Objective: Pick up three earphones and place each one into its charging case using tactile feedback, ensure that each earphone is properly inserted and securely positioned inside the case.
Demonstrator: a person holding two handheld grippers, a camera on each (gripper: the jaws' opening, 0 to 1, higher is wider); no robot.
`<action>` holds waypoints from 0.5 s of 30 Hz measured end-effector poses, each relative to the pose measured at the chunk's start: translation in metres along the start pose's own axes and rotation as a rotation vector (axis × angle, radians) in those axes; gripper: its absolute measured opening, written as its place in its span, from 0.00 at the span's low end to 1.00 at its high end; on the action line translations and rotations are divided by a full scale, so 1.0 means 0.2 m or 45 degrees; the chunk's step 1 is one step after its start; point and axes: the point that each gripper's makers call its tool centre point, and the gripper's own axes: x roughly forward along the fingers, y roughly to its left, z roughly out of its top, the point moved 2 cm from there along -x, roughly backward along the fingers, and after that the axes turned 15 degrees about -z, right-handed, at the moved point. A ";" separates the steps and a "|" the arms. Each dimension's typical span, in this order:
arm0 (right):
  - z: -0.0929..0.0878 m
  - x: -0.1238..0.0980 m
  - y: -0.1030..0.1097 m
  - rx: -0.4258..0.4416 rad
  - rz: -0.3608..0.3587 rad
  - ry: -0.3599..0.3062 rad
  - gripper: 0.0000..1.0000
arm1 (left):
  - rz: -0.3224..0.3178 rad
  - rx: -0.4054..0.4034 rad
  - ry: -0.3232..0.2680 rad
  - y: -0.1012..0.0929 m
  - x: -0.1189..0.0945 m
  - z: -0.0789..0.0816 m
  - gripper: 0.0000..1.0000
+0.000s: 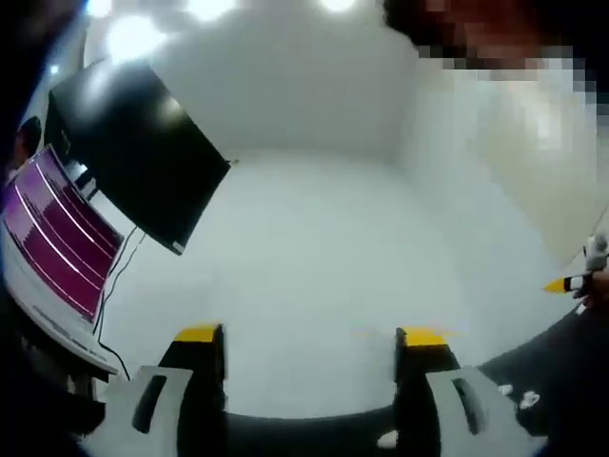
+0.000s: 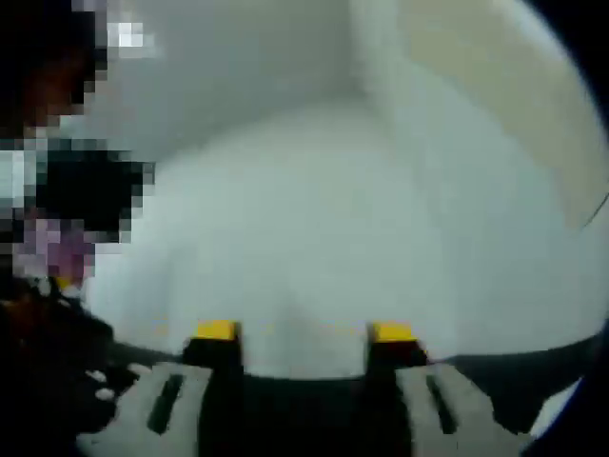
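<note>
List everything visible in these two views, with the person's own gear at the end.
flat black rectangular panel: one, black, tilted, upper left of the left gripper view
magenta striped screen: one, magenta with pale lines, far left, below the panel
thin dark cable: one, trailing down beside the screen
white surface: one, white, broad middle of both views
small white objects: a few, on dark ground at lower right, too blurred to identify
left claw: yellow-tipped, open, holding nothing
right claw: yellow-tipped, open, holding nothing

no readable text, labels, brands or numbers — magenta striped screen (image 1: pixel 57 233) too blurred to read
</note>
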 end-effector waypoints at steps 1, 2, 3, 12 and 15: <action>0.00 -0.01 -0.01 -0.025 -0.005 0.010 0.08 | -0.039 -0.040 0.047 -0.03 0.00 -0.02 0.15; -0.01 -0.01 -0.03 -0.040 -0.052 0.018 0.19 | -0.053 -0.063 0.085 -0.04 0.00 -0.04 0.07; -0.01 0.00 -0.01 -0.046 -0.029 0.014 0.25 | -0.049 -0.048 0.072 -0.04 0.02 -0.04 0.18; -0.12 0.02 0.08 -0.121 0.062 0.165 0.64 | -0.042 0.009 0.073 -0.02 0.04 -0.05 0.59; -0.12 0.02 0.08 -0.128 0.072 0.164 0.64 | -0.041 0.000 0.071 -0.02 0.04 -0.05 0.63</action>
